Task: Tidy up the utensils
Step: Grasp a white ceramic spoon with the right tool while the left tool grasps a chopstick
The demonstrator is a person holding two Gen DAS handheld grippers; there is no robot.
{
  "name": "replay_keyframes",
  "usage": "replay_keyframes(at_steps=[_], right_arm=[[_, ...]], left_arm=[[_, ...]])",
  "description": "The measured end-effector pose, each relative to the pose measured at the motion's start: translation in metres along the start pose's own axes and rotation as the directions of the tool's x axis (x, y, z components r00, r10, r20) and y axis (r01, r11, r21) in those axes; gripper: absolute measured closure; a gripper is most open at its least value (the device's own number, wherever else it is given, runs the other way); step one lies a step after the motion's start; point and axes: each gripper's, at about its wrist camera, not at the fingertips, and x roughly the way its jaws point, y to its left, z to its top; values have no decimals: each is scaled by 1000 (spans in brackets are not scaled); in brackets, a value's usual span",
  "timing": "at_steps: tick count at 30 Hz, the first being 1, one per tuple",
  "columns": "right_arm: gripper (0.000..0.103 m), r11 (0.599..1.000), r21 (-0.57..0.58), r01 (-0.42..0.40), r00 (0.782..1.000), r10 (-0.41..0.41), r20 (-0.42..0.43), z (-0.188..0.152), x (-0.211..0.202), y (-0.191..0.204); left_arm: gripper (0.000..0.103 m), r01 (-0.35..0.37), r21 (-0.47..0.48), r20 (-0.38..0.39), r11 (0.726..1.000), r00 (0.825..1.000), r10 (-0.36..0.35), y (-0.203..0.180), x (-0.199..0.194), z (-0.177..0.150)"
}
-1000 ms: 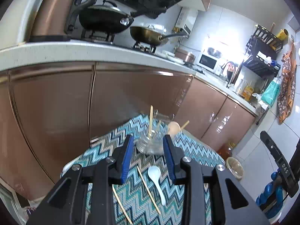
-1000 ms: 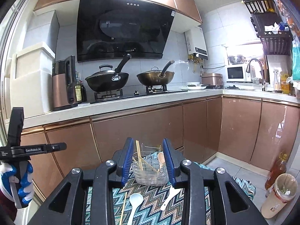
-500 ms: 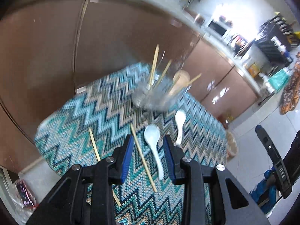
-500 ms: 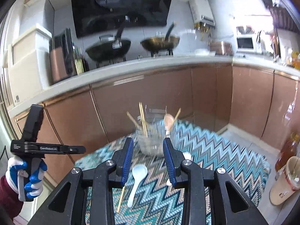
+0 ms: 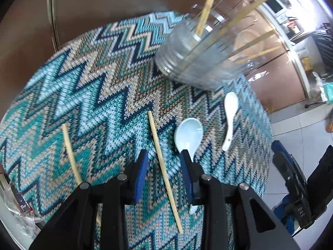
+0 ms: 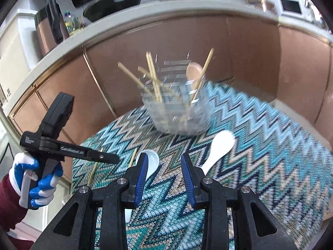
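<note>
Utensils lie scattered on the zigzag-patterned worktop (image 5: 87, 87). Largest is the clear holder (image 5: 199, 58) at its far side, already carrying several chopsticks and a wooden spoon; being light and top-heavy, it might tip if nudged. Two white spoons (image 5: 188, 134) (image 5: 230, 112) and two loose chopsticks (image 5: 160, 156) (image 5: 71, 156) remain. Left tongs (image 5: 164, 166) stand apart, empty, straddling one chopstick that could roll aside. Right tongs (image 6: 164, 170) likewise gape empty.
</note>
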Motion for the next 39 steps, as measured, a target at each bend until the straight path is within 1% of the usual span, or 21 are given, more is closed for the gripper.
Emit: replay_keyframes(at_steps=[4, 7, 9, 12, 15, 20, 24, 26, 28, 31, 34, 36, 39], right_arm=[[72, 997, 4, -83, 993, 83, -83, 2, 30, -7], [72, 992, 2, -130, 981, 128, -143, 5, 52, -12], [72, 987, 5, -162, 971, 160, -177, 6, 65, -16], [73, 982, -2, -190, 960, 186, -212, 8, 80, -18], [75, 975, -10, -220, 947, 212, -243, 10, 96, -19], [78, 967, -15, -256, 926, 241, -291, 12, 120, -22], [80, 960, -28, -278, 911, 255, -323, 15, 136, -23], [84, 956, -37, -291, 902, 261, -342, 16, 143, -22], [92, 952, -55, -303, 894, 264, -362, 15, 148, -19], [94, 946, -81, -314, 886, 261, -384, 13, 153, -13], [95, 944, -108, -311, 889, 249, -384, 15, 150, -8], [95, 947, -129, -296, 897, 229, -378, 16, 147, -2], [96, 951, -143, -274, 909, 208, -361, 16, 135, 3]], left_arm=[[78, -20, -17, -39, 1000, 999, 19, 1, 18, 13], [83, -17, -32, -66, 999, 998, 14, 2, 29, 20], [85, -27, -31, -78, 999, 997, 25, 1, 35, 25], [90, -33, -35, -100, 999, 995, 29, -4, 51, 31], [96, -41, -46, -112, 998, 993, 36, -6, 63, 38], [98, -21, -57, -100, 998, 995, 15, -5, 70, 39], [98, 3, -75, -83, 997, 996, -9, 3, 68, 38], [98, 14, -84, -75, 996, 997, -21, 11, 66, 36], [98, 21, -87, -65, 996, 998, -26, 19, 63, 32], [98, 27, -83, -46, 996, 998, -31, 24, 58, 25], [98, 27, -82, -23, 996, 999, -29, 25, 52, 16], [98, 22, -81, -3, 996, 1000, -23, 24, 51, 11], [98, 48, -82, 36, 996, 998, -45, 21, 46, 2]])
